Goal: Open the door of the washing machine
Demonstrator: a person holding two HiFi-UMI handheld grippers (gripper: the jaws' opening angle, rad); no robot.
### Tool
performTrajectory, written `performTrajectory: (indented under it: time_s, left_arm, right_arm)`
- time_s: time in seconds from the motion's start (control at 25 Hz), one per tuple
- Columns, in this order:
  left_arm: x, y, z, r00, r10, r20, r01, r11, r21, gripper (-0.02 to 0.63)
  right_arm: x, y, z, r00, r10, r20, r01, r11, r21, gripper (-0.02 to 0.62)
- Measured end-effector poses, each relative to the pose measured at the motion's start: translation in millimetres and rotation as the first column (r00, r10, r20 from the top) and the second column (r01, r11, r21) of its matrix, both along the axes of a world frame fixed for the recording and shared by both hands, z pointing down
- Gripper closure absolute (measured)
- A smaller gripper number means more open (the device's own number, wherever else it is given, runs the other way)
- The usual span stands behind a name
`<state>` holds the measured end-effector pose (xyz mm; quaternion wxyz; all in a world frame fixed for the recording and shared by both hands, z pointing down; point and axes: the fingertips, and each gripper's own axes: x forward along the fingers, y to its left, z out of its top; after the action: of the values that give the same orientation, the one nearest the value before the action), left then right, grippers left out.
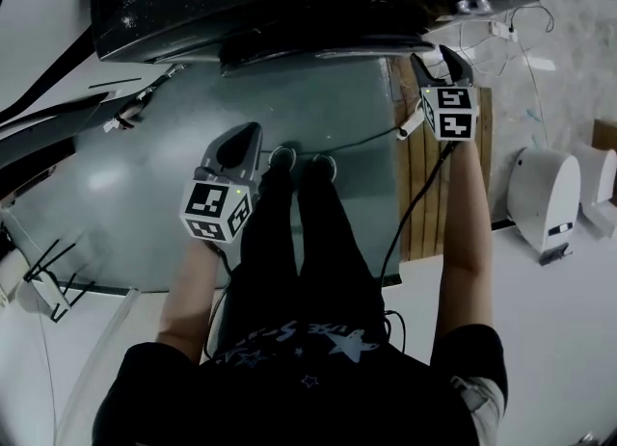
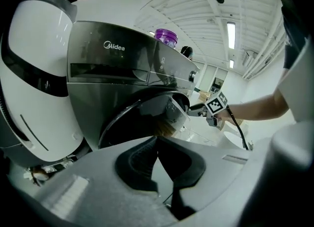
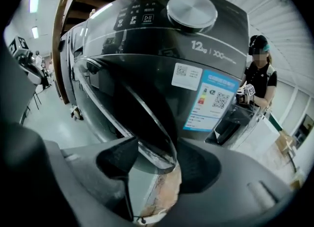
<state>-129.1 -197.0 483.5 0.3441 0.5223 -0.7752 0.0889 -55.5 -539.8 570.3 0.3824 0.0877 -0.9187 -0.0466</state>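
Note:
A dark grey front-loading washing machine (image 1: pixel 289 1) (image 2: pixel 113 74) (image 3: pixel 162 39) stands just ahead of me. Its round glass door (image 1: pixel 308 49) (image 2: pixel 147 113) (image 3: pixel 147 123) hangs slightly ajar. My right gripper (image 1: pixel 442 59) (image 3: pixel 157 164) is at the door's free edge. Its jaws stand wide, with the door's rim between the pads and a gap on the left side. It also shows in the left gripper view, where the right gripper (image 2: pixel 198 109) reaches the door's edge. My left gripper (image 1: pixel 241 141) (image 2: pixel 158 140) hangs lower, in front of the machine. Its tips meet and it holds nothing.
My feet (image 1: pixel 299 160) stand on the grey floor close to the machine. A wooden pallet (image 1: pixel 424 174) and white devices (image 1: pixel 545 194) lie to the right. A purple-capped bottle (image 2: pixel 166 37) sits on the machine, and a white appliance (image 2: pixel 34 74) stands beside it. A person (image 3: pixel 260 79) stands behind.

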Motion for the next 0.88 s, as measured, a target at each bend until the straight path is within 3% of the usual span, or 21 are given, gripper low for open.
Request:
performTrajectory:
  time_s: [0.24,0.64,0.88]
  left_arm:
    - [2,2,7,0.999,-0.035,0.003,0.035,0.999,-0.008,0.595]
    - [8,25,4,0.996,-0.091,0.011,0.092,0.995,-0.043,0.595]
    - [5,42,-5,0.998,-0.039,0.044,0.042,0.995,-0.088,0.595]
  right_arm:
    - [-12,3,11,0.993,-0.091,-0.075,0.093,0.995,0.032,0.347]
    - [-8,1,11,0.996,-0.055,-0.065,0.057,0.998,0.038,0.357]
    - [-2,6,11,0.997,-0.012,-0.071,0.015,0.999,0.036,0.356]
